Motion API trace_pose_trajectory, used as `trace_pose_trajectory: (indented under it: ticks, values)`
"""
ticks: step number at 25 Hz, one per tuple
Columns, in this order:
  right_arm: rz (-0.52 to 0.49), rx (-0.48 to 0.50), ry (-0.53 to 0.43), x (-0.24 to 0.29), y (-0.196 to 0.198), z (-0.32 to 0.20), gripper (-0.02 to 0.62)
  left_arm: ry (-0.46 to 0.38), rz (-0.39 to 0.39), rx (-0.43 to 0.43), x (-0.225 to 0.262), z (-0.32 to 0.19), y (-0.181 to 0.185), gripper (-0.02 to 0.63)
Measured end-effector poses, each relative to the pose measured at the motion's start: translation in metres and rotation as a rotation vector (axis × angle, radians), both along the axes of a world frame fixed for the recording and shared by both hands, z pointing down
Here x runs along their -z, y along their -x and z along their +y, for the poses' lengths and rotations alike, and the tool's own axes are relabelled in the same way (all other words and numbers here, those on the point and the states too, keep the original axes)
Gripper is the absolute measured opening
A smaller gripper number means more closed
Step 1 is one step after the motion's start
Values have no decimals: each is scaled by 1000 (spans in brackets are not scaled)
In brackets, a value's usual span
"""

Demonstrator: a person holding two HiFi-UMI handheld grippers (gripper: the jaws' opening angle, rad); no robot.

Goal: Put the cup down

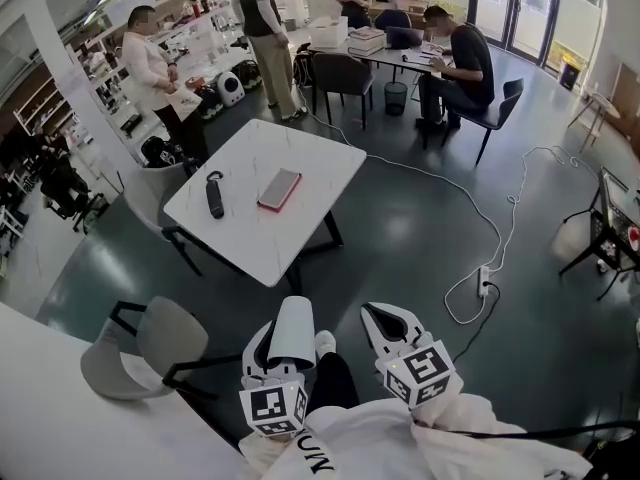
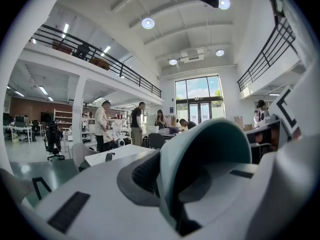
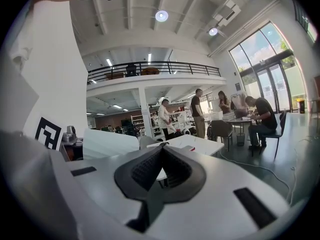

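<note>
Cup (image 1: 292, 333) is white and sits in the left tool (image 1: 285, 353), which pinches it from both sides. The cup is up in the air over the dark floor (image 1: 420, 218), close to the person's body. It lies on its side. Its open end faces back at the left gripper view, and its bottom points away toward the room.

At the far left, a white counter corner (image 1: 40, 398) shows low in the head view. Next to it is a grey chair (image 1: 150, 346) with black legs. Farther ahead stands a white square counter (image 1: 300, 148). On it lie a dark thing (image 1: 214, 194) and, just to the right, a flat pink phone (image 1: 279, 189). The two are apart and do not touch.

The right tool (image 1: 385, 320) is beside the left one, a little to the right. Its two jaws are pressed together and nothing is between them.

More to the right, a white power strip (image 1: 484, 280) lies on the floor with a long white cable (image 1: 505, 208) running away from it.
</note>
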State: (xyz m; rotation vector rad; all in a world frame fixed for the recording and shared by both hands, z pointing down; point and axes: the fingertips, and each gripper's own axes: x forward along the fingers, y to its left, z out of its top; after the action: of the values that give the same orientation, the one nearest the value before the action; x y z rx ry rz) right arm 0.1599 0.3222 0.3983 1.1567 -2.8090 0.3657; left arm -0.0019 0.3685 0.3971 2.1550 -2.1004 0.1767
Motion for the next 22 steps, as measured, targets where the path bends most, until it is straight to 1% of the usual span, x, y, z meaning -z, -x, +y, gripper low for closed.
trace_pose_trajectory:
  ticks: [5, 11, 17, 22]
  values:
    - [12, 9, 28, -12, 29, -44, 5, 28, 13, 0, -11, -44, 24, 31]
    - [37, 8, 65, -26, 64, -113, 5, 68, 34, 1, -26, -112, 60, 31]
    - [60, 20, 98, -34, 116, -188, 5, 106, 55, -2, -35, -184, 106, 31]
    - [77, 33, 132, -42, 159, -242, 5, 133, 68, -1, -40, -239, 145, 31]
